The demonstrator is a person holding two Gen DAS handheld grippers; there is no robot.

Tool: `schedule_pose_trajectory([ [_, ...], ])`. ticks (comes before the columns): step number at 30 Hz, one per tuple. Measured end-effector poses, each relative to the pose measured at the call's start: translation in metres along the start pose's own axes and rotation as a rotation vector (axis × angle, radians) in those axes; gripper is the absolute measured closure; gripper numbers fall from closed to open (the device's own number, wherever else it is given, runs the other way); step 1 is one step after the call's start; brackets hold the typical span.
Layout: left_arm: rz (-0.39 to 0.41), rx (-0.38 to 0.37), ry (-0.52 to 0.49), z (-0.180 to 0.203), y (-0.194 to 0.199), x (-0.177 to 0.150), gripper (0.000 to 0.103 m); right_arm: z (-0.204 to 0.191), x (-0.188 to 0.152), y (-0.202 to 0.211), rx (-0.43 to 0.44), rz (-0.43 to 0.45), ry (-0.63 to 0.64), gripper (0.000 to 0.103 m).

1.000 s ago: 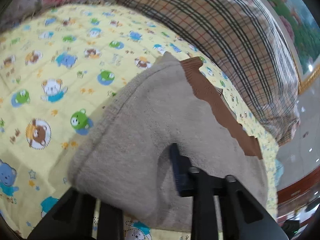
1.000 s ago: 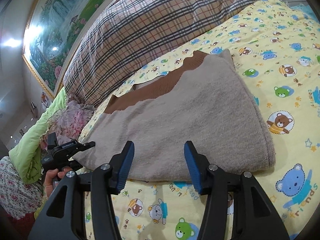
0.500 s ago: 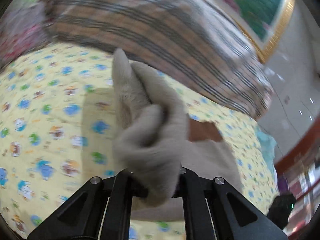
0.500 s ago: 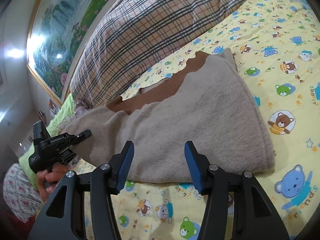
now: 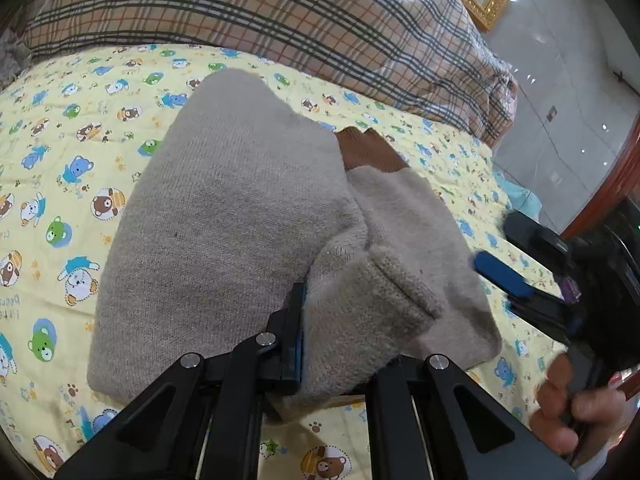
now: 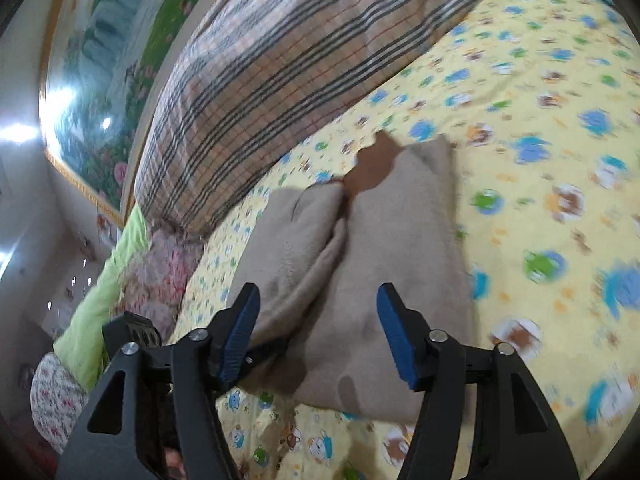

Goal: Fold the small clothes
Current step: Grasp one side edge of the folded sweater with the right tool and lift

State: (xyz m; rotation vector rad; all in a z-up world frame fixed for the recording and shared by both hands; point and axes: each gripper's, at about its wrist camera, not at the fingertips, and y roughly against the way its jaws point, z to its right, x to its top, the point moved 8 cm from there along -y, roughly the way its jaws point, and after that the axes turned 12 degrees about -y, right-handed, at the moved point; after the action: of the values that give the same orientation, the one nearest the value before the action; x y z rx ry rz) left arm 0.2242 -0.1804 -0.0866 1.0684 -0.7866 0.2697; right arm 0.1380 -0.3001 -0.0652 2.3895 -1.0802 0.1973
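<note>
A beige knitted garment (image 5: 224, 220) with a brown ribbed trim (image 5: 370, 152) lies on the yellow cartoon-print bed sheet (image 5: 60, 152). My left gripper (image 5: 340, 344) is shut on a folded-over beige edge of it and holds that flap over the rest of the garment. In the right wrist view the garment (image 6: 384, 240) shows with one side folded onto the middle. My right gripper (image 6: 316, 340) is open and empty, its blue pads (image 6: 394, 340) hovering over the near end of the garment. It also shows at the right edge of the left wrist view (image 5: 516, 280).
A large plaid pillow (image 5: 280, 20) lies along the far side of the bed. A green blanket (image 6: 108, 280) and floral fabric (image 6: 160, 276) sit to the left. A framed landscape painting (image 6: 108, 60) hangs on the wall. The bed edge and tiled floor (image 5: 560, 100) are to the right.
My left gripper lifted the garment's edge and carried it across, laying one side over the middle. My right gripper stayed open and moved closer over the garment.
</note>
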Motion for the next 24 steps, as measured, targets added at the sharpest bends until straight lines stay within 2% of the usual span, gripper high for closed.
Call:
schedule_pose_trajectory([
  [7,0.044,-0.009,0.003,-0.007,0.023,0.014,0.097,-0.016,0.008,-0.083,0.002,-0.207,-0.032,0.038],
  [12,0.035,0.044,-0.075,0.003,0.024,0.012,0.097,-0.024,0.014,-0.13,-0.008,-0.256,-0.051,0.039],
  [13,0.034,0.058,-0.084,0.004,0.023,0.012,0.097,-0.026,0.016,-0.137,-0.019,-0.259,-0.035,0.056],
  [14,0.033,0.07,-0.088,0.008,0.023,0.013,0.097,-0.027,0.017,-0.14,-0.04,-0.267,-0.015,0.068],
  [15,0.036,0.071,-0.087,0.011,0.023,0.015,0.097,-0.028,0.018,-0.142,-0.063,-0.275,0.006,0.079],
  [16,0.045,0.066,-0.086,0.015,0.024,0.019,0.097,-0.03,0.022,-0.14,-0.077,-0.276,0.025,0.087],
  [20,0.107,-0.009,-0.13,0.054,0.026,0.042,0.096,-0.05,0.056,-0.1,-0.07,-0.195,0.133,0.088],
  [24,0.114,-0.02,-0.199,0.094,0.008,0.047,0.096,-0.041,0.09,-0.061,-0.103,-0.124,0.171,0.089],
])
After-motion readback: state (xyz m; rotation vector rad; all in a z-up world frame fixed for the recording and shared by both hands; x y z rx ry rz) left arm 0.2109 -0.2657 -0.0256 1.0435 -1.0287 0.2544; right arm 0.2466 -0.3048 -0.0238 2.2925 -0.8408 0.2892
